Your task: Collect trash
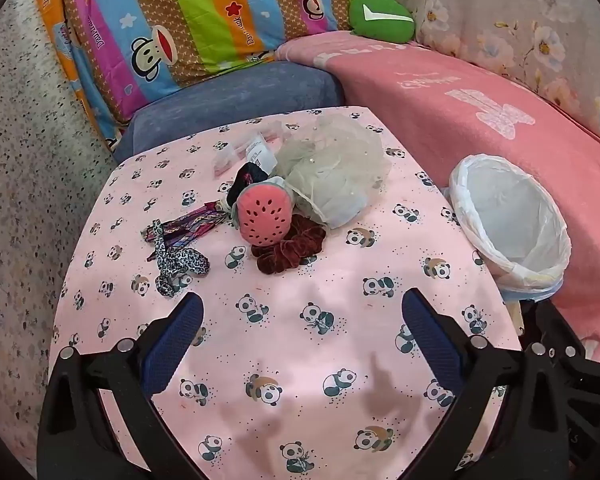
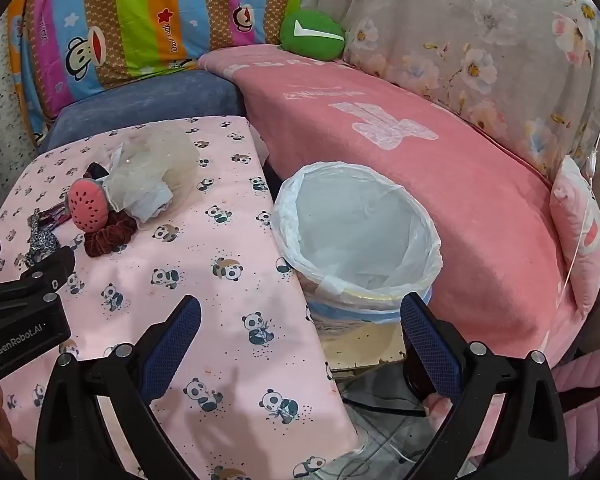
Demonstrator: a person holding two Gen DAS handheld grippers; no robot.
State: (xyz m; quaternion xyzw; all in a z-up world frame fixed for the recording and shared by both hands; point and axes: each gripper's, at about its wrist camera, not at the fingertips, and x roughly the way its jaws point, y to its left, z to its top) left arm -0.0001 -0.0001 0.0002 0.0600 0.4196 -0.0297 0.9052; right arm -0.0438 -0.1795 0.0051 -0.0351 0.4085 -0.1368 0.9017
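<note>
A pile lies at the far middle of the panda-print table (image 1: pixel 300 360): a clear plastic wrapper (image 1: pixel 246 150), a beige mesh puff (image 1: pixel 336 168), a pink watermelon plush (image 1: pixel 264 216), a dark red scrunchie (image 1: pixel 288 250), a leopard hair tie (image 1: pixel 180 264) and a striped tassel (image 1: pixel 192 224). A bin with a white liner (image 1: pixel 508 220) stands right of the table; it also shows in the right wrist view (image 2: pixel 360 232). My left gripper (image 1: pixel 302 304) is open and empty, short of the pile. My right gripper (image 2: pixel 300 308) is open and empty, over the table edge beside the bin.
A sofa with a pink blanket (image 2: pixel 420 140) runs behind and right of the bin. A blue cushion (image 1: pixel 236 96), a striped monkey quilt (image 1: pixel 180 20) and a green pillow (image 1: pixel 380 14) sit behind the table. Cables lie on the floor (image 2: pixel 384 436) below the bin.
</note>
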